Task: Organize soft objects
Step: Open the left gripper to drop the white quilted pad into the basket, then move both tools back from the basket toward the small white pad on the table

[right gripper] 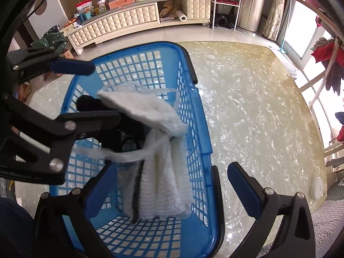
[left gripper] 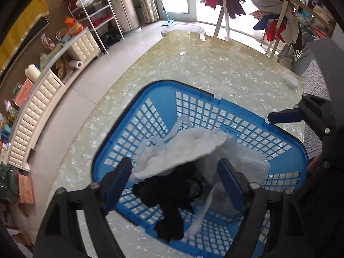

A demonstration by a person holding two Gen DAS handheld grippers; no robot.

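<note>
A blue plastic laundry basket [left gripper: 286,148] stands on a glossy marbled table [left gripper: 193,64]. Inside lie a white fluffy cloth [left gripper: 187,148], a black soft item [left gripper: 169,193] and a white ribbed towel [right gripper: 165,182]. My left gripper [left gripper: 174,185] is open, its fingers hanging over the basket above the black item. My right gripper [right gripper: 169,191] is open, its left finger inside the basket and its right finger outside the basket's wall [right gripper: 202,129]. The left gripper also shows in the right wrist view [right gripper: 90,92], and the right gripper's finger shows in the left wrist view [left gripper: 283,116].
A small white round object [left gripper: 291,80] lies on the table's far right. A cream TV cabinet [right gripper: 139,15] with clutter stands along the wall. A drying rack with clothes [left gripper: 275,21] stands beyond the table. A grey quilted cover [right gripper: 329,225] is at the right.
</note>
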